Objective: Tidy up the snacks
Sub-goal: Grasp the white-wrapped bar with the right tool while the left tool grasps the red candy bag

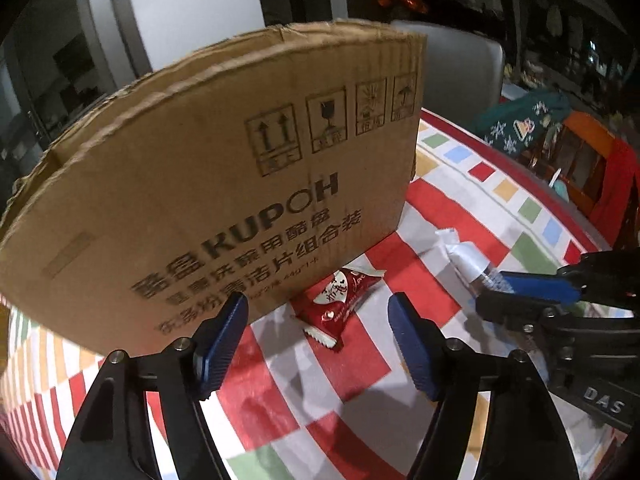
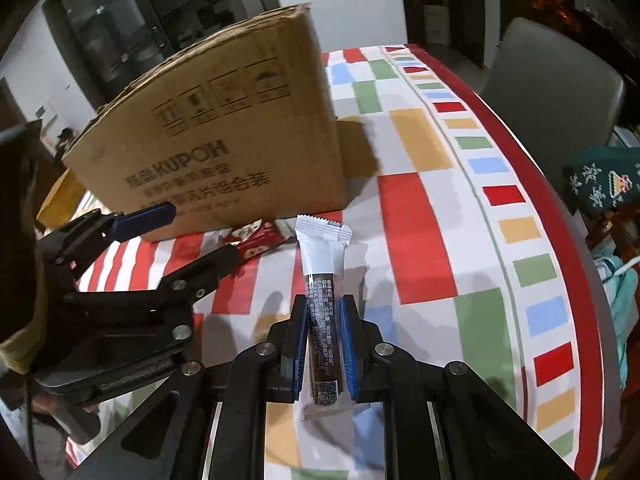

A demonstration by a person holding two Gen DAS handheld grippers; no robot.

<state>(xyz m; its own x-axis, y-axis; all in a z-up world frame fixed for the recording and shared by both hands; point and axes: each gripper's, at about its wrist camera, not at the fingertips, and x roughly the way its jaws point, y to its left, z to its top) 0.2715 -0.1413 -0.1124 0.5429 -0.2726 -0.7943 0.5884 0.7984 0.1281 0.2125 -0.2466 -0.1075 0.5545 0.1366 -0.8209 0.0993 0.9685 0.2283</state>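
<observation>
A red candy packet [image 1: 340,304] with a white heart lies on the chequered tablecloth against the foot of a cardboard box [image 1: 200,180]. My left gripper [image 1: 316,304] hovers just before it, open, its blue pads on either side and not touching the packet. In the right wrist view the left gripper [image 2: 204,230] reaches in from the left towards the same packet [image 2: 256,240]. My right gripper [image 2: 325,302] is shut on a snack bar [image 2: 324,248] in a white and dark brown wrapper, whose white end sticks out forward. The right gripper [image 1: 490,290] and its bar [image 1: 464,256] show at the right of the left wrist view.
The tall box [image 2: 224,152] stands open-topped at the table's back left. The table's red-banded edge [image 2: 560,240] curves along the right. A grey chair [image 2: 552,88] stands beyond it, and a green snowflake-patterned cloth [image 2: 600,184] lies off the edge.
</observation>
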